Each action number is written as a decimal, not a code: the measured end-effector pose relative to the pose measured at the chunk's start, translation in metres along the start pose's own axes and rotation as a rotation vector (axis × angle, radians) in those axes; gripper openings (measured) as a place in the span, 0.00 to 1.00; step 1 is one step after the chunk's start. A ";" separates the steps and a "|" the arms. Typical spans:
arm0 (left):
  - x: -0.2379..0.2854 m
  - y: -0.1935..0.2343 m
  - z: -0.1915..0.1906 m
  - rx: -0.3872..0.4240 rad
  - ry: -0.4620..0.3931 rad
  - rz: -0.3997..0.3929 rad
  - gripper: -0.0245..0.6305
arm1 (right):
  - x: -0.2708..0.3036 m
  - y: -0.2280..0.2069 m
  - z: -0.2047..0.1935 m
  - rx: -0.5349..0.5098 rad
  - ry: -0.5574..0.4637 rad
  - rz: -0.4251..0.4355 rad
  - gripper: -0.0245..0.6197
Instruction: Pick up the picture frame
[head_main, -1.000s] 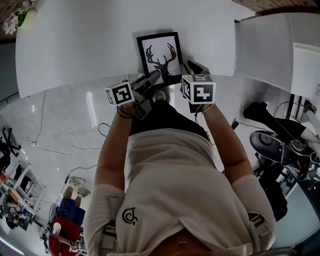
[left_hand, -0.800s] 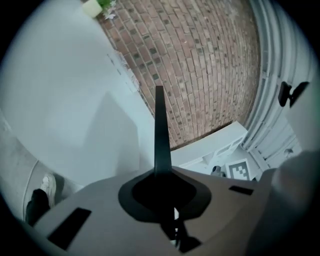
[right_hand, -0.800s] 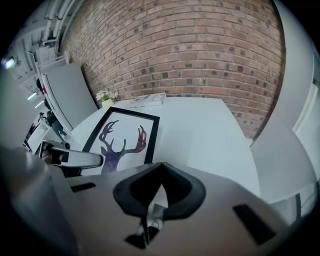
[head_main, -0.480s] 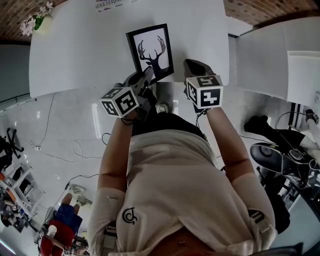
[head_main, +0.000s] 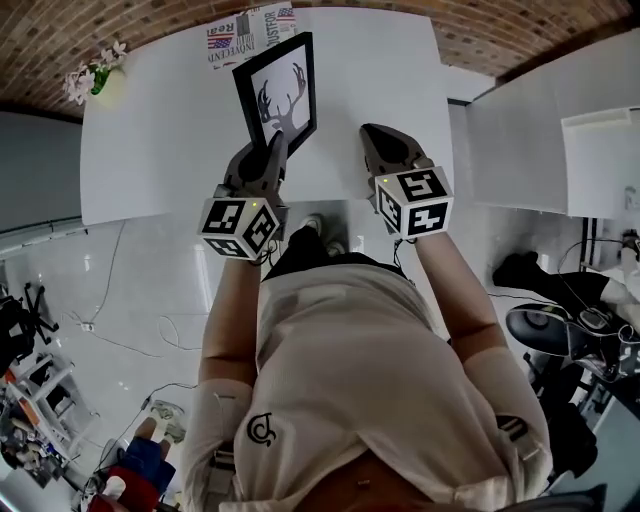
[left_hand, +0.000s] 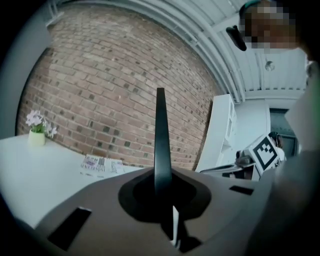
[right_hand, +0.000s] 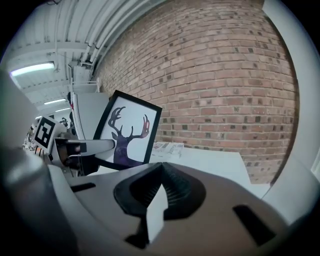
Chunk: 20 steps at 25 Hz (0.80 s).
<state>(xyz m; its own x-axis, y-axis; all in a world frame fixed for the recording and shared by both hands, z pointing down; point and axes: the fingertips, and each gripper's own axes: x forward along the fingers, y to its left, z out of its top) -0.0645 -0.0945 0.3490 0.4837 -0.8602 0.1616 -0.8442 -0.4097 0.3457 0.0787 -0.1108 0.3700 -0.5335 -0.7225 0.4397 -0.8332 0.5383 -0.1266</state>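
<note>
Above the smooth white worktop (head_main: 150, 140), a picture frame (head_main: 276, 95) is being held.
Its thin black edge is being pinched by left tongs (head_main: 276, 142); right tongs (head_main: 374, 138) are being carried closed, empty.

Edge-on picture frame (left_hand: 160, 134) in the grip of the left tool (left_hand: 161, 189), brick wall (left_hand: 115, 90) and newspaper (left_hand: 101, 165) behind.

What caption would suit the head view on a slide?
Left gripper holds the frame upright over the table; right gripper shut, empty.
</note>
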 end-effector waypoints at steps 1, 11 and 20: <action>0.003 0.001 0.012 0.027 -0.022 0.001 0.07 | 0.001 0.000 0.010 -0.013 -0.021 -0.005 0.05; -0.013 0.010 0.119 0.329 -0.202 -0.017 0.07 | 0.006 0.016 0.092 -0.092 -0.228 -0.064 0.05; -0.036 0.030 0.174 0.478 -0.321 0.031 0.07 | -0.006 0.033 0.151 -0.129 -0.461 -0.090 0.05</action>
<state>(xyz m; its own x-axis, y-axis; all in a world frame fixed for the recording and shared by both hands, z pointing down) -0.1476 -0.1287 0.1931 0.4256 -0.8925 -0.1493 -0.9036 -0.4103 -0.1230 0.0325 -0.1543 0.2292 -0.4933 -0.8699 0.0005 -0.8697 0.4932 0.0182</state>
